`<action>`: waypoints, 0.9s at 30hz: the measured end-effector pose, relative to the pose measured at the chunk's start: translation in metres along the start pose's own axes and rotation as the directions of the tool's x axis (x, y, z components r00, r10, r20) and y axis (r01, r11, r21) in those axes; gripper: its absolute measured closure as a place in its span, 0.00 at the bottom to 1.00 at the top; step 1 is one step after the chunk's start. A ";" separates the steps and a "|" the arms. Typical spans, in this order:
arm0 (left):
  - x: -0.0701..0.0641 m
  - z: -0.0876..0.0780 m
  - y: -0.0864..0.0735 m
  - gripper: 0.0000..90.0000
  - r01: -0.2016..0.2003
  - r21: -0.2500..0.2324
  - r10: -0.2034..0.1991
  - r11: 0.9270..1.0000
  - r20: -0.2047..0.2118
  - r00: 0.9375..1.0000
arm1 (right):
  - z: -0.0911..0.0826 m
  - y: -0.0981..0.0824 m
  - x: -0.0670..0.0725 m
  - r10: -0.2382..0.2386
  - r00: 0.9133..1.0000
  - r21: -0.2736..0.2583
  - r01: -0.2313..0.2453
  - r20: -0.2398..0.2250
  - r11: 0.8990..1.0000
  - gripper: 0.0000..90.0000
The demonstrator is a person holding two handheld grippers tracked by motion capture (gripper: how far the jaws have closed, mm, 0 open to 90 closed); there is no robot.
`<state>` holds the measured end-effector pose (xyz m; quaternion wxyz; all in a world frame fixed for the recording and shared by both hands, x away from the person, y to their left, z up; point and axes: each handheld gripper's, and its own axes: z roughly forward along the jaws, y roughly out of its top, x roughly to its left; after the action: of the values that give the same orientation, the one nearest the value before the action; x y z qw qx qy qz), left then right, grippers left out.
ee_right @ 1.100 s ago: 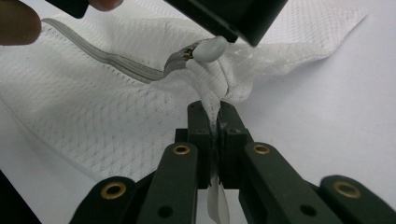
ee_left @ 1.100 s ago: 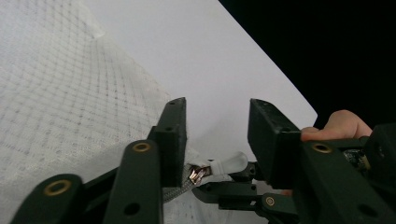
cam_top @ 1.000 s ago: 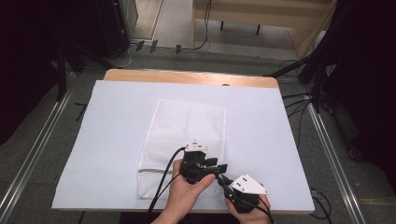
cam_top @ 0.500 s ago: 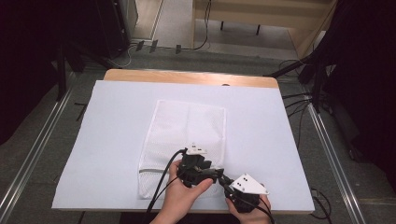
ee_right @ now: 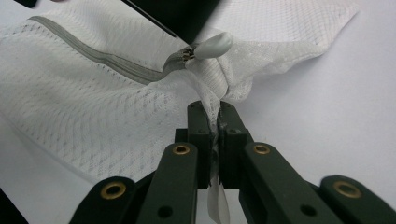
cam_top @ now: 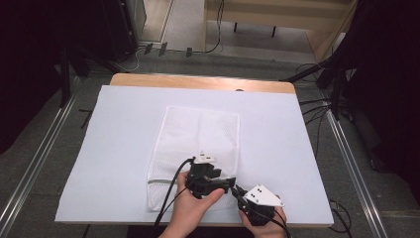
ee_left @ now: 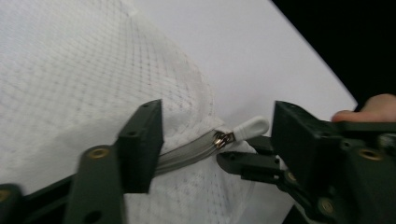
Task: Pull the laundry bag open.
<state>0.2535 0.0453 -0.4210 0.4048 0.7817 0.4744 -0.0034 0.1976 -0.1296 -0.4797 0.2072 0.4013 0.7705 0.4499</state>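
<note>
White mesh laundry bag (cam_top: 198, 144) lies flat mid-surface on the white sheet (cam_top: 297, 148), zipper end nearest us. Grey zipper (ee_right: 107, 58) runs along that near edge, closed up to the slider as far as we see; white pull tab (ee_left: 250, 127) sticks out at the corner. Over the last second we see the left gripper (cam_top: 225, 184) slide slightly toward the near right corner, bag itself unmoved. We read that as lining up on the pull, likely to unzip. Left jaws apart, straddling the zipper end, pull tab between them, not touched yet. Right gripper (ee_right: 212, 116) jaws together, clamped on a bunch of mesh at the corner just below the slider, holding the bag taut. Hands sit close together at the near edge.
</note>
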 end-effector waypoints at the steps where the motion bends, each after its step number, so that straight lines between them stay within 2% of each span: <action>1: -0.005 0.005 0.001 0.32 -0.003 0.013 0.003 1.000 -0.021 1.000 | 0.000 0.000 0.000 -0.005 1.000 0.001 0.005 -0.002 1.000 0.97; 3: -0.012 0.012 0.002 0.23 -0.013 0.034 0.016 0.999 -0.075 0.997 | 0.000 0.000 0.001 -0.007 1.000 0.002 0.007 -0.001 1.000 0.97; 4: -0.015 0.015 0.003 0.22 -0.019 0.052 0.024 0.998 -0.103 0.994 | 0.000 0.000 0.001 -0.008 1.000 0.002 0.008 -0.001 1.000 0.97; 7: -0.014 0.018 0.000 0.30 -0.031 0.066 0.040 0.997 -0.144 0.989 | -0.001 0.000 0.000 -0.006 1.000 0.004 0.006 -0.003 1.000 0.97; 8: -0.011 0.016 0.000 0.34 -0.022 0.051 0.029 0.998 -0.140 0.990 | -0.001 -0.001 0.000 -0.005 1.000 0.004 0.005 -0.004 1.000 0.97; 11: -0.004 0.007 -0.001 0.43 -0.005 0.024 0.008 1.000 -0.095 0.995 | -0.001 -0.001 -0.001 -0.006 1.000 0.009 0.006 -0.003 1.000 0.97; 13: 0.000 0.002 0.000 0.50 0.007 0.009 -0.006 1.000 -0.077 0.997 | 0.000 0.000 -0.001 -0.009 1.000 0.006 0.009 -0.002 1.000 0.97; 15: 0.005 -0.002 -0.001 0.57 0.029 0.000 -0.029 1.000 -0.037 0.999 | -0.001 0.000 -0.001 -0.007 1.000 0.003 0.007 0.003 1.000 0.97; 17: 0.009 -0.005 -0.003 0.63 0.042 -0.006 -0.042 0.999 -0.002 0.999 | -0.001 0.000 -0.001 -0.001 1.000 0.000 0.001 0.003 1.000 0.97; 22: 0.017 -0.010 -0.006 0.83 0.059 -0.005 -0.059 0.998 0.051 0.997 | -0.001 0.000 -0.001 0.005 1.000 0.000 -0.005 0.004 1.000 0.97; 25: 0.021 -0.012 -0.007 0.87 0.065 -0.004 -0.065 0.998 0.081 0.995 | -0.001 0.000 -0.001 0.003 1.000 -0.001 -0.003 0.006 1.000 0.97; 26: 0.021 -0.012 -0.007 0.87 0.060 -0.001 -0.059 0.998 0.080 0.995 | -0.001 0.000 -0.002 0.003 1.000 0.002 -0.003 0.006 1.000 0.97; 27: 0.021 -0.012 -0.008 0.82 0.053 0.007 -0.054 0.999 0.081 0.995 | -0.001 0.000 -0.002 0.006 1.000 0.001 -0.006 0.005 1.000 0.97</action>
<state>0.2549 0.0699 -0.4263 0.4217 0.7689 0.4783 -0.0471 0.1978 -0.1314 -0.4795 0.2075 0.4050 0.7689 0.4491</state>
